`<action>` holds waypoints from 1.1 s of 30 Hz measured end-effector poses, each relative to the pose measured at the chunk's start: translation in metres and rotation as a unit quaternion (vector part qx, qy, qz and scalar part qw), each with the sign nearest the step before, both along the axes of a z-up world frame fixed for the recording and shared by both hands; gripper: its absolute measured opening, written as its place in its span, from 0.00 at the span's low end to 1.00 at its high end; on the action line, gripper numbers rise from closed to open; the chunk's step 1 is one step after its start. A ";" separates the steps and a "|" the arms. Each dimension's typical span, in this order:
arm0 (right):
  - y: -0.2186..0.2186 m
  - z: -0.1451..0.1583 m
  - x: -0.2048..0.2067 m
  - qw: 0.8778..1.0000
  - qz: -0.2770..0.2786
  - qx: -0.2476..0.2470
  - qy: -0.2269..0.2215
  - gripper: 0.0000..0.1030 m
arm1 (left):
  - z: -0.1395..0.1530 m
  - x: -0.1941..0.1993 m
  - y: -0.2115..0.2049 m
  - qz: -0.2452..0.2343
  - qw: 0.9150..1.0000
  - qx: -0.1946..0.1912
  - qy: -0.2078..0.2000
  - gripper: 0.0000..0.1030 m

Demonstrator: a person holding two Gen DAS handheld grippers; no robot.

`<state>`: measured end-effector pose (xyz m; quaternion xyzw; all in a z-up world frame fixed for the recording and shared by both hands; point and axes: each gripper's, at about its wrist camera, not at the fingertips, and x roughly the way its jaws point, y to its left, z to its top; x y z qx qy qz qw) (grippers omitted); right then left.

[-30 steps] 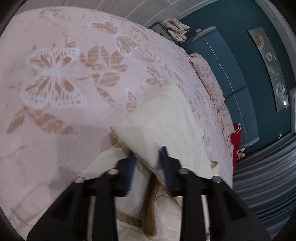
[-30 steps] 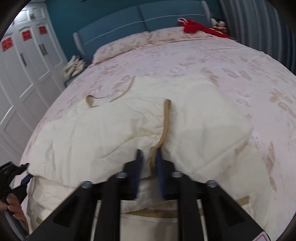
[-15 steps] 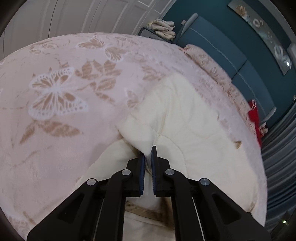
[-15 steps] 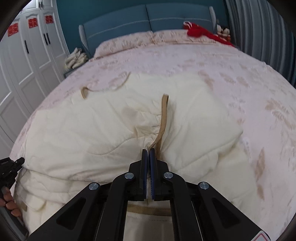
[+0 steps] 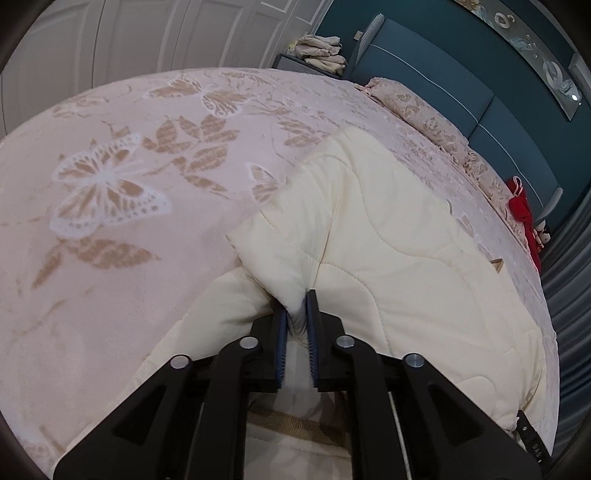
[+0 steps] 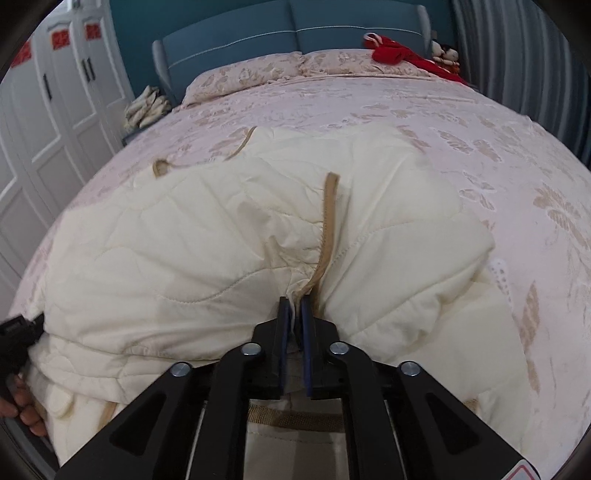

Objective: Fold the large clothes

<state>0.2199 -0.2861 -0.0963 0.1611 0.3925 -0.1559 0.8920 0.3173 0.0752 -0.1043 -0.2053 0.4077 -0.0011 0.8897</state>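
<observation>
A cream quilted garment (image 5: 388,229) lies folded over itself on the pink butterfly bedspread (image 5: 110,184). My left gripper (image 5: 295,308) pinches the corner of the upper fold; its jaws are opening, with fabric still bunched between the pads. In the right wrist view the same garment (image 6: 184,240) spreads across the bed, a tan trim strip (image 6: 328,214) running down to my right gripper (image 6: 294,314). Its jaws are opening too, with cream fabric and the trim's end between them. The left gripper (image 6: 16,332) and a hand (image 6: 22,406) show at the left edge.
A blue headboard (image 6: 295,33) and pillows (image 6: 240,77) stand at the far end, with a red cloth (image 6: 399,55) on the right pillow. Folded linen (image 6: 146,107) sits on a bedside stand. White wardrobe doors (image 6: 55,110) line the left; grey curtains (image 6: 517,55) hang on the right.
The left gripper rolled and went from open around the fold's corner to pinching it. Both grippers pinched tight half a second ago; now their pads stand slightly wider on the fabric.
</observation>
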 end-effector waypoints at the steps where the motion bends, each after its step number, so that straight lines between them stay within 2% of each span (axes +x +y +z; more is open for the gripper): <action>1: -0.002 0.009 -0.007 1.000 -0.019 -0.001 -0.007 0.20 | 0.009 -0.005 -0.001 0.001 1.000 0.016 0.002 0.21; 2: -0.003 0.020 -0.017 0.999 -0.041 -0.006 -0.026 0.23 | 0.021 -0.011 -0.002 0.003 1.000 0.028 -0.005 0.25; 4: 0.003 0.044 -0.034 0.995 -0.065 -0.028 -0.070 0.25 | 0.048 -0.029 -0.005 -0.002 0.998 0.026 -0.049 0.35; 5: 0.009 0.054 -0.036 0.994 -0.056 -0.033 -0.084 0.25 | 0.059 -0.034 -0.010 -0.008 0.997 0.028 -0.066 0.37; 7: 0.027 0.059 -0.023 0.997 -0.003 -0.030 -0.075 0.20 | 0.072 -0.036 -0.030 -0.039 0.995 0.037 -0.081 0.40; 9: 0.053 0.054 -0.005 0.996 0.064 -0.034 -0.060 0.15 | 0.068 -0.029 -0.050 -0.063 0.995 0.037 -0.068 0.40; 12: 0.079 0.035 0.011 0.993 0.109 -0.047 -0.029 0.11 | 0.043 -0.016 -0.074 -0.085 0.995 0.056 -0.024 0.39; 14: 0.082 0.022 0.017 0.993 0.111 -0.035 -0.012 0.10 | 0.025 -0.013 -0.081 -0.087 0.993 0.074 -0.005 0.39; 17: 0.082 0.000 0.020 0.994 0.103 -0.022 0.008 0.07 | 0.014 -0.016 -0.086 -0.094 0.991 0.097 -0.010 0.39; 20: 0.082 -0.010 0.022 0.994 0.106 -0.019 0.016 0.07 | 0.007 -0.016 -0.088 -0.097 0.990 0.103 -0.012 0.39; 33: 0.087 -0.020 0.022 0.993 0.106 -0.046 0.019 0.07 | -0.006 -0.017 -0.101 -0.095 0.984 0.148 -0.021 0.40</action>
